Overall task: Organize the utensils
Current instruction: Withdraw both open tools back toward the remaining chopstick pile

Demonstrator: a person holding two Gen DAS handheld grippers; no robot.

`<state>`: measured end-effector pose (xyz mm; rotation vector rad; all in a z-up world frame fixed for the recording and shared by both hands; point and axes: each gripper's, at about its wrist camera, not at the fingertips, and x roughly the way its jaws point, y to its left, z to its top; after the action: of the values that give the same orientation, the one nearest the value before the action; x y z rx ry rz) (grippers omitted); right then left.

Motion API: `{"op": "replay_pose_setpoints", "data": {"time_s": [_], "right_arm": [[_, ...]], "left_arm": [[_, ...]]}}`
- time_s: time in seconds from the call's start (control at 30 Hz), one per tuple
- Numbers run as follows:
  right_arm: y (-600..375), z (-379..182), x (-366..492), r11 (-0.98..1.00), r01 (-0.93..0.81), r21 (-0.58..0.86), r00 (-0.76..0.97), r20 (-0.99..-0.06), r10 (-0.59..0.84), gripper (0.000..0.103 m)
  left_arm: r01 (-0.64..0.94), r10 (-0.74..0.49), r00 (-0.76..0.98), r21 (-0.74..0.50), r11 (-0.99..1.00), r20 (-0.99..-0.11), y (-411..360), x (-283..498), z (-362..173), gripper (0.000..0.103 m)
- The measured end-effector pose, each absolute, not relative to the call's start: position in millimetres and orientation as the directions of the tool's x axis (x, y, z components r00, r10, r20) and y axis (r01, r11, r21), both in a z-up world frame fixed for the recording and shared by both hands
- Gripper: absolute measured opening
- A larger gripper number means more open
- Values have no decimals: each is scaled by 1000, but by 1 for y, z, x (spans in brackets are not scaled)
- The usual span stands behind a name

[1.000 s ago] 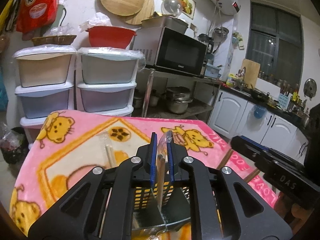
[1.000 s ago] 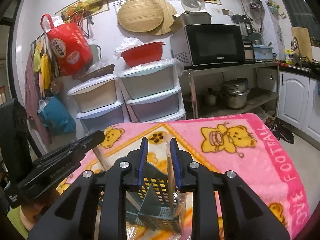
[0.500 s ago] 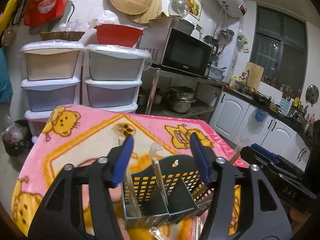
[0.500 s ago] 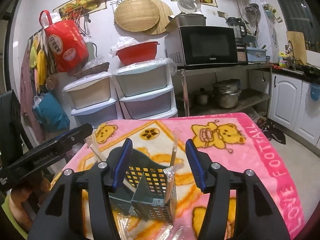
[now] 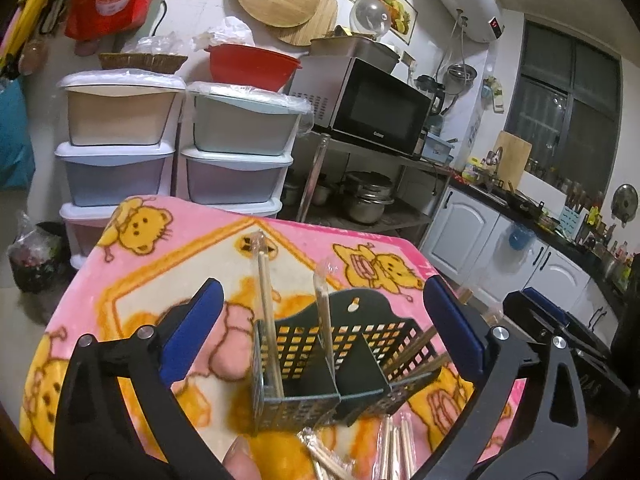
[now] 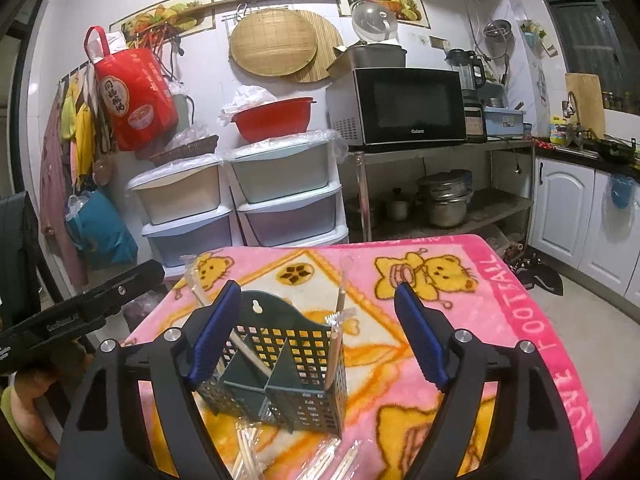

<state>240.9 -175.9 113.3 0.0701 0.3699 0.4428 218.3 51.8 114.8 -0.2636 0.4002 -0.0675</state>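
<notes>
I am drawing my left tool (image 5: 320, 328) and right tool (image 6: 316, 332), both just opened wide and empty, straight back so the wrapped chopsticks (image 5: 323, 320) stay standing in the holder (image 5: 344, 368) on the surface (image 6: 460, 320).

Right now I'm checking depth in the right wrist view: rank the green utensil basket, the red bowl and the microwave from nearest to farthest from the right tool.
1. Green utensil basket: on the pink blanket, just ahead of the right tool, between its open fingers.
2. Red bowl: atop the drawers, left of centre.
3. Microwave: on the metal shelf, right; not clearly farther than the bowl.
</notes>
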Motion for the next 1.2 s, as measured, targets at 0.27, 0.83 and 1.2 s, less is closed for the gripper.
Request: {"op": "replay_pose_setpoints", "data": {"time_s": [0.27, 0.83, 1.2], "right_arm": [[-178, 112, 228, 901, -410, 143, 836, -337, 434, 79], [-183, 97, 196, 900, -416, 130, 819, -377, 433, 79], [-194, 83, 186, 908, -400, 128, 808, -419, 415, 79]], "left_arm": [[3, -109, 920, -272, 962, -376, 55, 202, 113, 92], [-15, -106, 907, -285, 959, -406, 61, 176, 98, 92], [-18, -115, 889, -285, 958, -442, 60, 163, 85, 92]]}}
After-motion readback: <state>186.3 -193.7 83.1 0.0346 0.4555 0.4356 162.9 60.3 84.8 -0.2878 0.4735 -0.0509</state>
